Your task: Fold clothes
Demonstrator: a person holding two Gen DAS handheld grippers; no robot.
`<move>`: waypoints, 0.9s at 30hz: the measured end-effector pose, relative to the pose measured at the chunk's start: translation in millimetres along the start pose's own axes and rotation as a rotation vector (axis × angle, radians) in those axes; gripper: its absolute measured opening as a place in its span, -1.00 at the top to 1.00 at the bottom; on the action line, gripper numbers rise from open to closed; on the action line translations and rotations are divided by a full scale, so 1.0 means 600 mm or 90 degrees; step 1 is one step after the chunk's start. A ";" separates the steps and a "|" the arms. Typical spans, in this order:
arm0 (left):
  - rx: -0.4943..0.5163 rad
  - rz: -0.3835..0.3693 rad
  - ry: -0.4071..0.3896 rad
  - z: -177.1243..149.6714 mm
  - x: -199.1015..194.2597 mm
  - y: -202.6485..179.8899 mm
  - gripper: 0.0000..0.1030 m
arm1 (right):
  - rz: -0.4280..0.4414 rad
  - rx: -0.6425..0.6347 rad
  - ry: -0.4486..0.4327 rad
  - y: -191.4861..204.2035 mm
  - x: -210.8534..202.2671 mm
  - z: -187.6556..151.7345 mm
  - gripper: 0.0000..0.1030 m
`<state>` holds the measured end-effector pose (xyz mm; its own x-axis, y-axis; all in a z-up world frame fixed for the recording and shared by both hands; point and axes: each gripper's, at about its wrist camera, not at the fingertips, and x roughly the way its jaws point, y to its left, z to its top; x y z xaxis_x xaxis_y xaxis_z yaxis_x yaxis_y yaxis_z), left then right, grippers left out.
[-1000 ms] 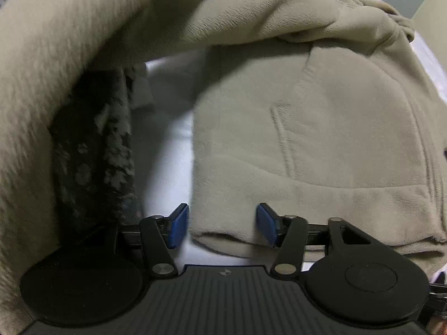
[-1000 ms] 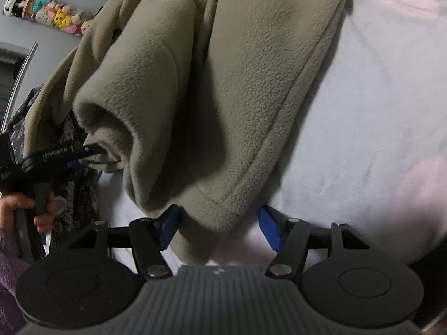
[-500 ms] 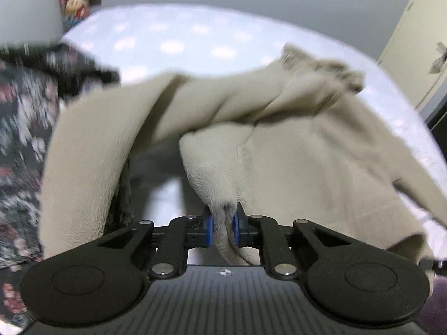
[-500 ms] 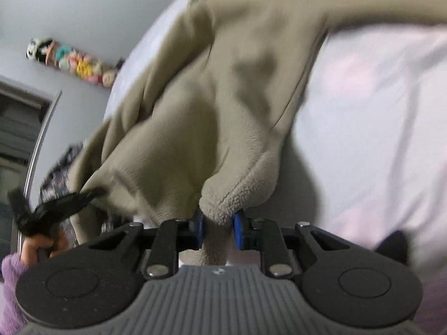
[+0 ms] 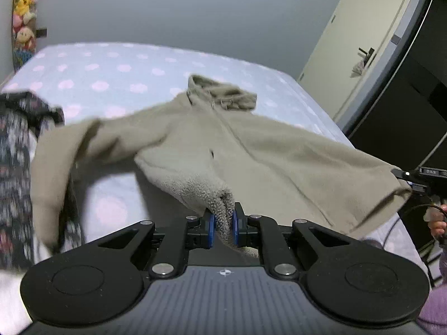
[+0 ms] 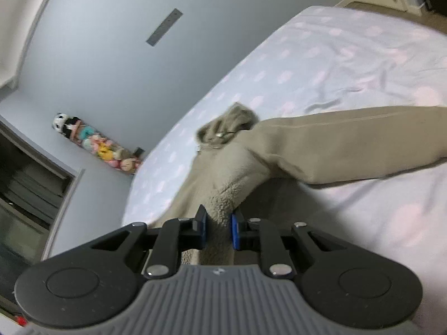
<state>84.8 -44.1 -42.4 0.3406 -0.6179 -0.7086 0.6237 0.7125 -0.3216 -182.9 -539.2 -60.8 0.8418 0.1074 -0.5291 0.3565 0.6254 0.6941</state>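
Note:
A beige fleece hoodie [image 5: 251, 145] is stretched out above the bed, hood [image 5: 223, 95] toward the far side, zipper facing up. My left gripper [image 5: 223, 227] is shut on the hoodie's bottom hem corner. My right gripper [image 6: 218, 230] is shut on the other bottom corner of the hoodie [image 6: 237, 176]; it shows at the right edge of the left wrist view [image 5: 413, 181]. One sleeve [image 5: 56, 162] hangs down at the left. The other sleeve [image 6: 349, 145] trails to the right over the sheet.
The bed has a pale sheet with pink dots [image 5: 106, 67]. A dark floral garment [image 5: 14, 162] lies at the bed's left side. Stuffed toys [image 5: 23, 8] hang on the wall. A door [image 5: 360, 44] and dark wardrobe [image 5: 413, 89] stand at the right.
Both grippers closed on the hoodie's bottom hem corners and lifted them up and toward me, spreading the hoodie out. The views now tilt up toward the room.

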 end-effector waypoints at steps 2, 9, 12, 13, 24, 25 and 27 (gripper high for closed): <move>-0.012 0.003 0.027 -0.024 0.005 0.006 0.80 | -0.021 0.002 0.031 -0.017 0.012 -0.026 0.64; -0.056 0.052 0.147 -0.105 0.097 0.057 0.80 | -0.096 0.009 0.138 -0.075 0.053 -0.118 0.61; -0.034 0.067 0.196 -0.130 0.123 0.059 0.76 | -0.120 -0.016 0.153 -0.080 0.046 -0.147 0.43; -0.017 0.080 0.202 -0.135 0.123 0.059 0.75 | -0.126 -0.030 0.152 -0.077 0.038 -0.154 0.32; 0.235 0.168 0.138 -0.162 0.056 -0.009 0.14 | -0.200 -0.215 0.136 -0.022 0.014 -0.197 -0.06; 0.263 0.174 0.142 -0.165 0.057 -0.021 0.14 | -0.204 -0.233 0.139 -0.015 0.017 -0.206 -0.07; 0.334 0.189 0.158 -0.172 0.074 -0.039 0.13 | -0.217 -0.275 0.144 -0.004 0.025 -0.225 -0.07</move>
<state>12.7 -54.0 -131.1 0.4183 -0.2800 -0.8641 0.8102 0.5450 0.2157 -225.6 -434.6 -136.3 0.5844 -0.0220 -0.8112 0.3542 0.9063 0.2306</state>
